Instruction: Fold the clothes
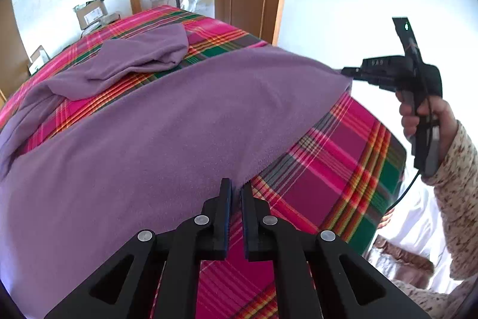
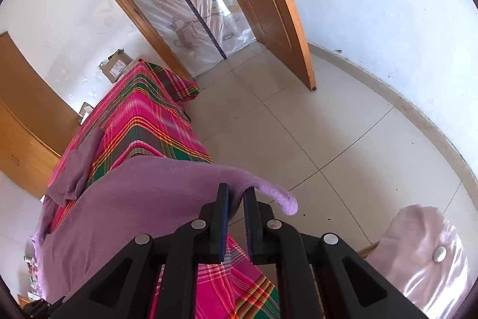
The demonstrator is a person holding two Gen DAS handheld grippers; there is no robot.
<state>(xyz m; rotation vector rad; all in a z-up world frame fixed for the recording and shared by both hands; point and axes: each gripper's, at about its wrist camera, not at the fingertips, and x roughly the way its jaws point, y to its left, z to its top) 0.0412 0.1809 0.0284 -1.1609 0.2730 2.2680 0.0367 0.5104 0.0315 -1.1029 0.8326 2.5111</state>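
Both grippers, left (image 1: pixel 236 193) and right (image 2: pixel 236 198), have jaws clamped on a purple garment (image 1: pixel 167 121) spread over a plaid bed (image 1: pixel 334 169).

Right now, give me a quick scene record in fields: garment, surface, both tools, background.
garment: purple fleece top, body spread flat, one sleeve bunched at the far side
surface: bed with pink plaid sheet
left tool: shut on the top's near hem corner
right tool: shut on the other hem corner, lifted off the bed's edge
background: open wooden door, cardboard boxes, tiled floor
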